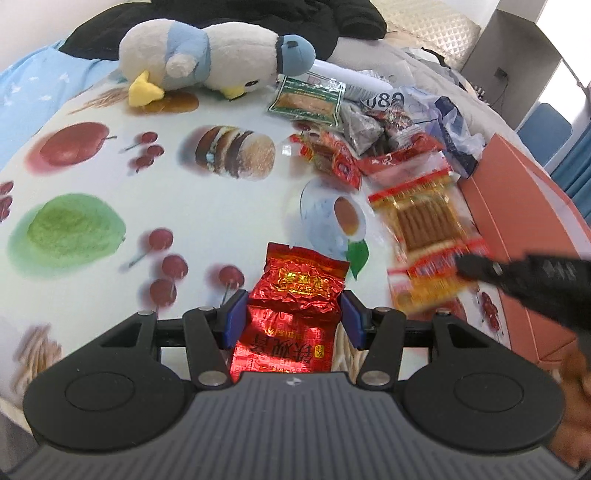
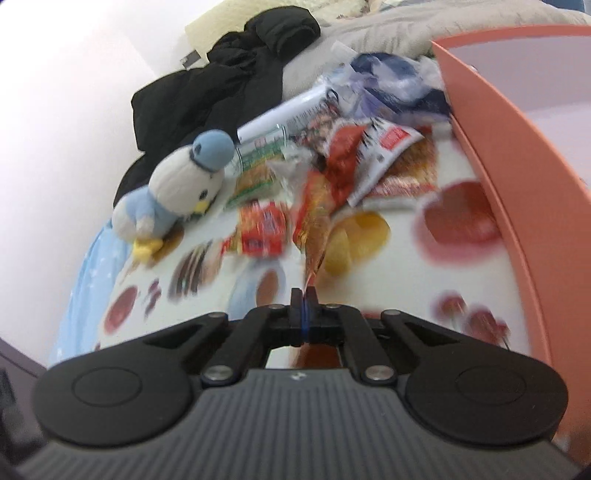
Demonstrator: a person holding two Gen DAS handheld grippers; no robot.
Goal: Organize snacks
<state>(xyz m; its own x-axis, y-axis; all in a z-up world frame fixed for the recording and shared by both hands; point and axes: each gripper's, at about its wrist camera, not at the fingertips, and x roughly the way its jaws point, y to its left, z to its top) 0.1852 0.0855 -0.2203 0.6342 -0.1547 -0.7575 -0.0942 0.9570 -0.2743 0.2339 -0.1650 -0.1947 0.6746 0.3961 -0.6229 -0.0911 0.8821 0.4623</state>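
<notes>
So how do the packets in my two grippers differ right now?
The red foil packet is crinkled, opaque and bulky; the clear snack pack is flat, see-through, with brown sticks inside. The left gripper holds the foil packet across its width with jaws well apart; the right gripper is pinched fully shut on the snack pack's thin edge. The foil packet looks sharp, the snack pack blurred. Both carry red and gold printing.

place: home, bedroom | signs: plush bird (image 1: 207, 55) and black jacket (image 2: 207, 88) lying on bedding | quilted pillow (image 1: 432, 26) behind | food-print cloth (image 1: 122, 158) spread over it | snack packets (image 1: 332, 147) heaped by an orange box (image 2: 495, 147)
</notes>
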